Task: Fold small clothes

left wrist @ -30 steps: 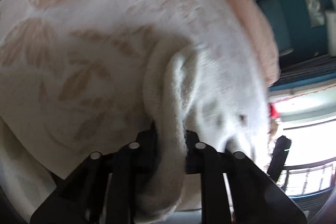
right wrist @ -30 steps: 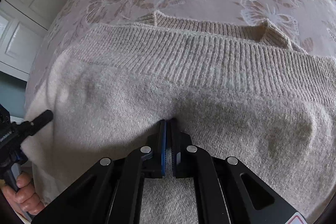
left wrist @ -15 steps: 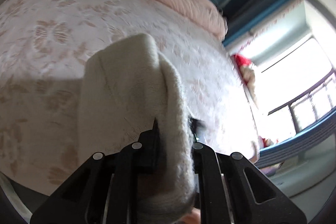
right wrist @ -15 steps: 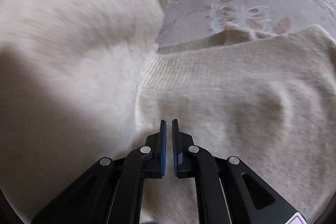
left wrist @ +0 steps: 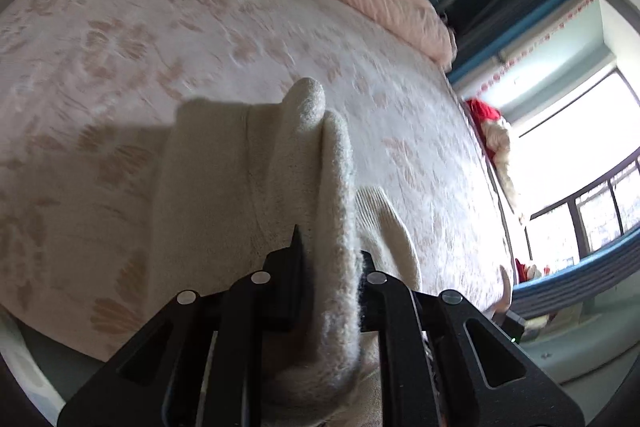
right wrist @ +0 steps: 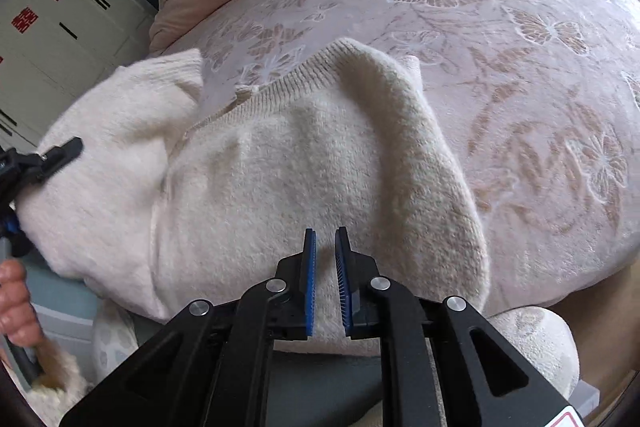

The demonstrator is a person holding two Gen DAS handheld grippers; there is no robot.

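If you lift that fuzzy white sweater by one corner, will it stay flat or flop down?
Probably flop: the sweater already sags in soft folds where the left gripper pinches it. It looks fluffy, so likely light and not slippery.

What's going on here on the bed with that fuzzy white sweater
A person is folding a cream sweater on a bed with a butterfly-patterned bedspread, using a handheld gripper in each hand. The left gripper is clamped on a fold of the knit, held up off the bed. The right gripper hovers over the sweater's body, its jaws opening with nothing between them.
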